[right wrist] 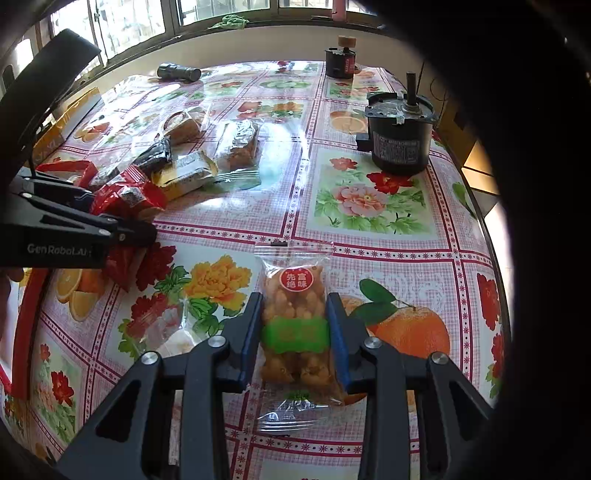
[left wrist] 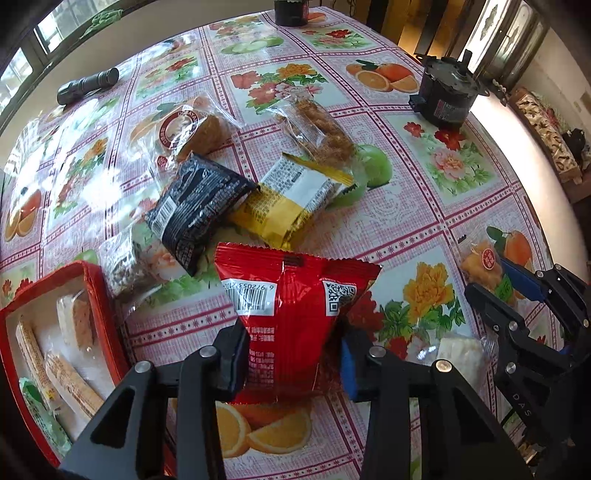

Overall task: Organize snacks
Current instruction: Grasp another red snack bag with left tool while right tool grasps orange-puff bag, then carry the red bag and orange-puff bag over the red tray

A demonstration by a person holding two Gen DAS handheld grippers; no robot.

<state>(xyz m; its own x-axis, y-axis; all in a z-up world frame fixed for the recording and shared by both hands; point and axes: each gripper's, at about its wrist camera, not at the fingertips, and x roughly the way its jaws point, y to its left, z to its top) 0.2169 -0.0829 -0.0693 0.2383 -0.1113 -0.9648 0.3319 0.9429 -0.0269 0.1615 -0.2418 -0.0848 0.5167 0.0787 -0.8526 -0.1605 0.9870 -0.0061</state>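
My left gripper (left wrist: pixel 291 332) is shut on a red snack packet (left wrist: pixel 295 288), whose barcode side faces up on the flowered tablecloth. A red-rimmed box (left wrist: pixel 96 291) at the lower left holds several wrapped bars. Beyond the red packet lie a black packet (left wrist: pixel 199 210), a yellow one (left wrist: pixel 284 199) and clear-wrapped cakes (left wrist: pixel 317 133). My right gripper (right wrist: pixel 294 306) is shut on a clear packet of orange puffed snack (right wrist: pixel 295 365) with a green band, lying on the cloth. In the right wrist view the left gripper (right wrist: pixel 122 214) shows at the left with the red packet (right wrist: pixel 129 199).
A black flashlight (left wrist: pixel 88 85) lies at the far left, a dark electric motor (left wrist: pixel 443 96) stands at the far right and a dark jar (left wrist: pixel 291 11) at the back edge. A small white wrapped snack (left wrist: pixel 458 354) lies between the grippers. The table's rounded edge runs down the right.
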